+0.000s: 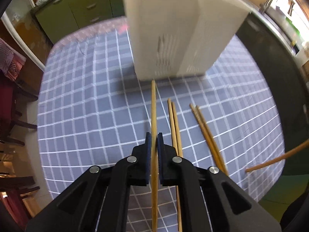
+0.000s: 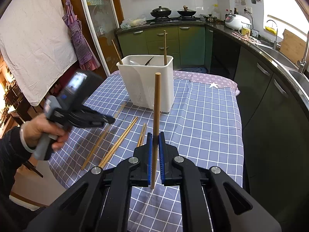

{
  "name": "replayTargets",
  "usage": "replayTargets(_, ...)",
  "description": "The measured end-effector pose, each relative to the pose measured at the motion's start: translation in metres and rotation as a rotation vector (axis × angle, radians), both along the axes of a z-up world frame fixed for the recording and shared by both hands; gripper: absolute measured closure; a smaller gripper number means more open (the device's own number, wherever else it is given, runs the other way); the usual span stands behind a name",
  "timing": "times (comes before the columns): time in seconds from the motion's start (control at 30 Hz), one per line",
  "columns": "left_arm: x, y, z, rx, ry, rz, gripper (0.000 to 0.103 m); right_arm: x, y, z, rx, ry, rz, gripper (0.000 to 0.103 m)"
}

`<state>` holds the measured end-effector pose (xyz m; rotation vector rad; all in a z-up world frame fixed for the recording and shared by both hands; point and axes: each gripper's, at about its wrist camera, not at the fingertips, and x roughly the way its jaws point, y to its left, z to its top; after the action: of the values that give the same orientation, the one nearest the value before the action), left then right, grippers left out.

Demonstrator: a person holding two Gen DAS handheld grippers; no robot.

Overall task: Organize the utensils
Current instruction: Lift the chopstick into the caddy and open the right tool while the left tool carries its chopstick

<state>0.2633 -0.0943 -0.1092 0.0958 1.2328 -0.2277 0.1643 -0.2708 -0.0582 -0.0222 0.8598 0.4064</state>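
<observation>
Both grippers loaded. Left gripper clamped on chopstick; right gripper pinching another chopstick. Loose pairs lie on tablecloth. White holder ahead, center table. Tip: raise sticks clear of rim, drop in vertical, one at a time.

a kitchen: green cabinets under a dark countertop, a hob with two lidded woks, a steel sink on the right. a white sheet hangs on the left beside a checked apron. daylight, probably from a window, brightens the right edge.
</observation>
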Motion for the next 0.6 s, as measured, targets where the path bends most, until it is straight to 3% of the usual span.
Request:
replayTargets(0.23,-0.019,0.032,0.053,-0.056,-0.139,0.014,0.097,0.0,0.002,0.001,-0.005,-0.003,0.003,0.096)
replayTargets(0.6,-0.065,0.047,0.089,-0.068,-0.281,-0.008,0.097,0.002,0.005,0.002,-0.01,-0.002,0.008,0.096)
